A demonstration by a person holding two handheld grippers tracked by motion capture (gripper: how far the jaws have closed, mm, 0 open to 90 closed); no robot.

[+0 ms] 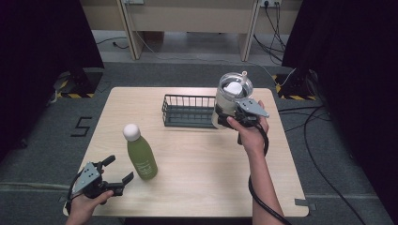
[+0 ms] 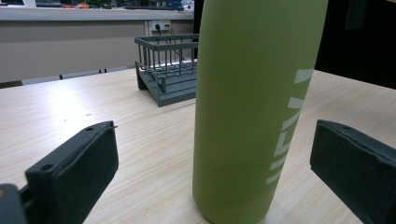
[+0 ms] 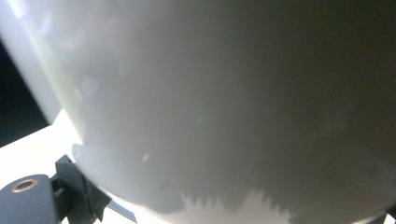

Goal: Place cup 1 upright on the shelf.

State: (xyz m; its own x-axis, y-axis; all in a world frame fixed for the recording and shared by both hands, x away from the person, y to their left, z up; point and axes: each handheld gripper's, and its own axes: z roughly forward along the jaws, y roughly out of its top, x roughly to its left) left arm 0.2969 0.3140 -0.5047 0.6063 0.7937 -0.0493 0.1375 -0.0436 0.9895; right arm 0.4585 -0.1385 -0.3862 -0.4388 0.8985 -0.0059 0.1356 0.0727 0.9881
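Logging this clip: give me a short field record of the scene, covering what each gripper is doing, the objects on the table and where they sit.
surface: light wooden table
right gripper: shut on the clear jar, held lifted at the wire basket's right end
clear jar: see-through, something white inside; tilt hard to judge
left gripper: open, fingers either side of the green bottle, not touching it
green bottle: upright on the table, white cap, pale lettering down its side
wire basket: dark, at the far middle of the table, nothing seen inside

Bottle (image 1: 140, 154) upright on table (image 1: 197, 187), front left; basket (image 1: 187, 111) behind; jar (image 1: 231, 99) right of basket.
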